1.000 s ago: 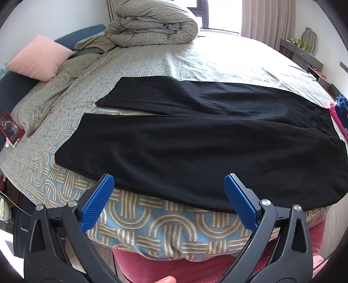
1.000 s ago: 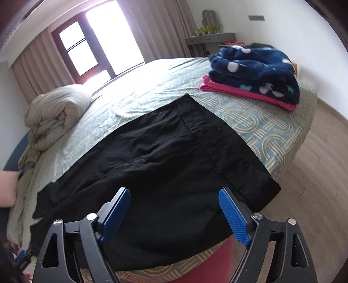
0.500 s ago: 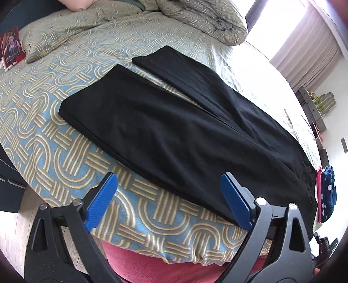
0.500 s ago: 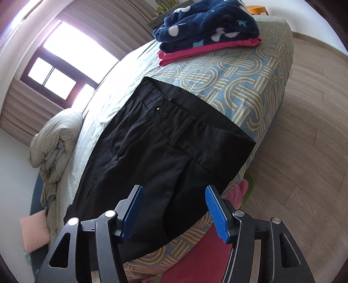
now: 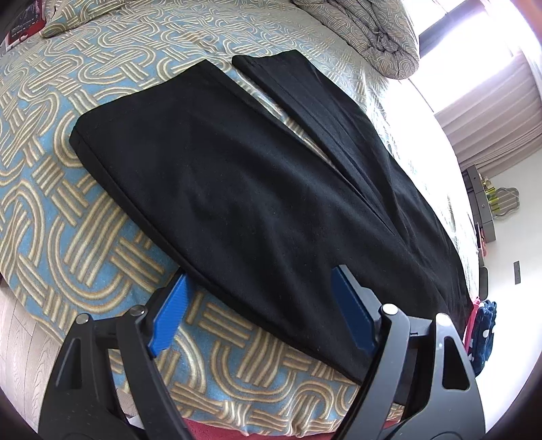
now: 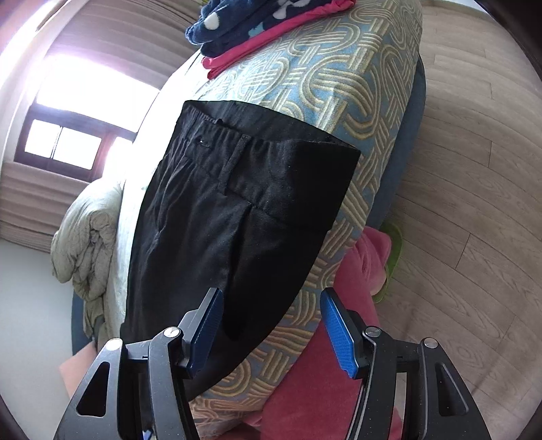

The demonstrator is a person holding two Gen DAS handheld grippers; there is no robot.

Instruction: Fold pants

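Observation:
Black pants [image 5: 257, 189] lie flat on the patterned bedspread [image 5: 67, 237], legs spread apart with the hems to the upper left. My left gripper [image 5: 261, 304] is open, its blue pads straddling the near edge of the closer leg. In the right wrist view the waistband end [image 6: 257, 169] with a belt loop lies near the bed edge. My right gripper [image 6: 271, 321] is open, over the near side edge of the pants below the waistband.
A rolled duvet [image 5: 366, 30] sits at the far side of the bed. Folded navy and pink clothes [image 6: 257, 27] lie beyond the waistband. Wooden floor [image 6: 457, 169] and a green slipper [image 6: 393, 257] are beside the bed. A red card [image 5: 23, 23] lies far left.
Both grippers have moved down and in toward the pants. The left now straddles the near leg's edge; the right has closed in on the side edge near the waistband and narrowed slightly.

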